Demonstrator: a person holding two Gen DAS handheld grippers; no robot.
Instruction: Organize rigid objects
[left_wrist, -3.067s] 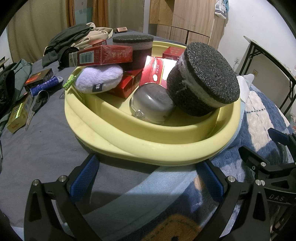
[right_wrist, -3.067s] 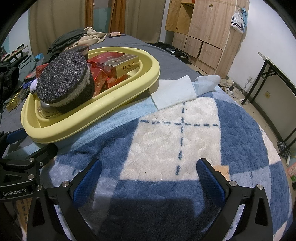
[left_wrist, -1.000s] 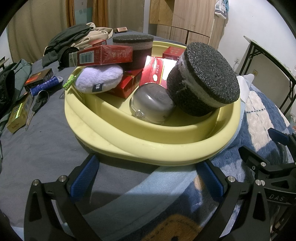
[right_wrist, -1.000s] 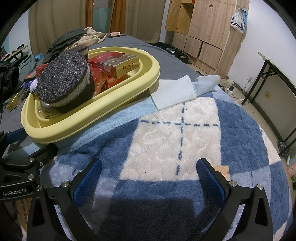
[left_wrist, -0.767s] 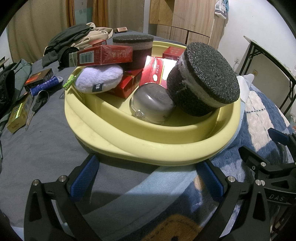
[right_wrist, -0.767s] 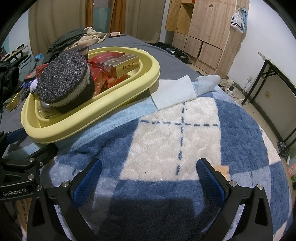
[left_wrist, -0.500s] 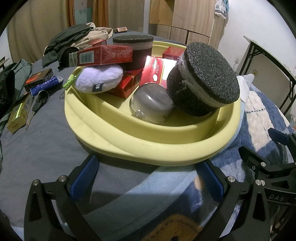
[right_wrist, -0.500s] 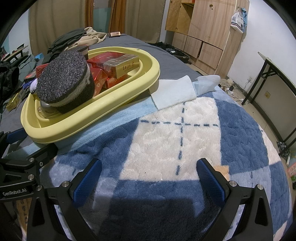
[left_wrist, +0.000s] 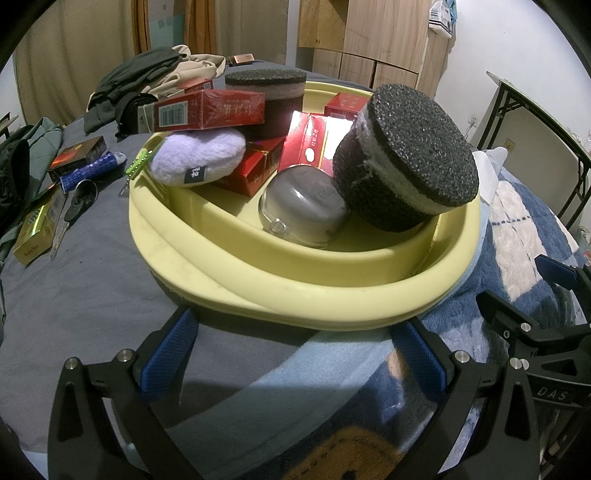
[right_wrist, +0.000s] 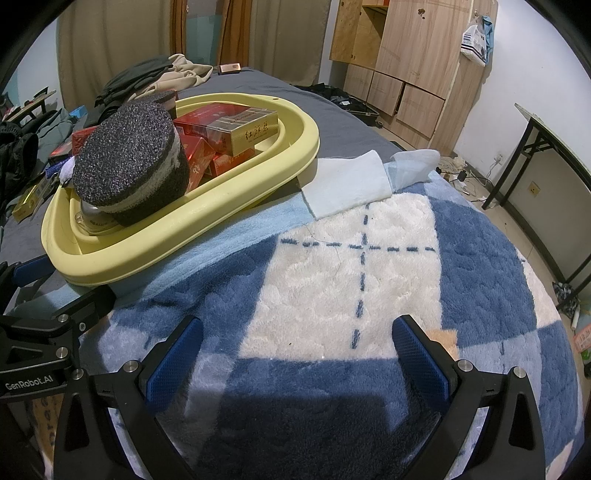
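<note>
left wrist view: left hand-held gripper (left_wrist: 295, 350) is spread wide w/ nothing in it, low over the bed (left_wrist: 92, 295) just short of the yellow basin (left_wrist: 295, 291). basin already packed: 2 dark foam discs, one tilted at the near right (left_wrist: 406, 158) and one upright at the back (left_wrist: 266, 79), 1 metal bowl (left_wrist: 304, 210) upside down, 1 purple puff (left_wrist: 199, 158), at least 4 red boxes (left_wrist: 210, 110). looks mostly done, but left of the basin 2 boxes (left_wrist: 75, 155), a blue tube (left_wrist: 88, 171) and scissors (left_wrist: 72, 210) lie loose on the bed, prob what's left. right wrist view: right hand-held gripper (right_wrist: 295, 354) also wide, empty, over the blue/white blanket (right_wrist: 351, 277); basin (right_wrist: 221, 195) sits far left w/ its near end on the blanket, 1 gold-ended box (right_wrist: 243, 129) on top, no loose items on this side.
</note>
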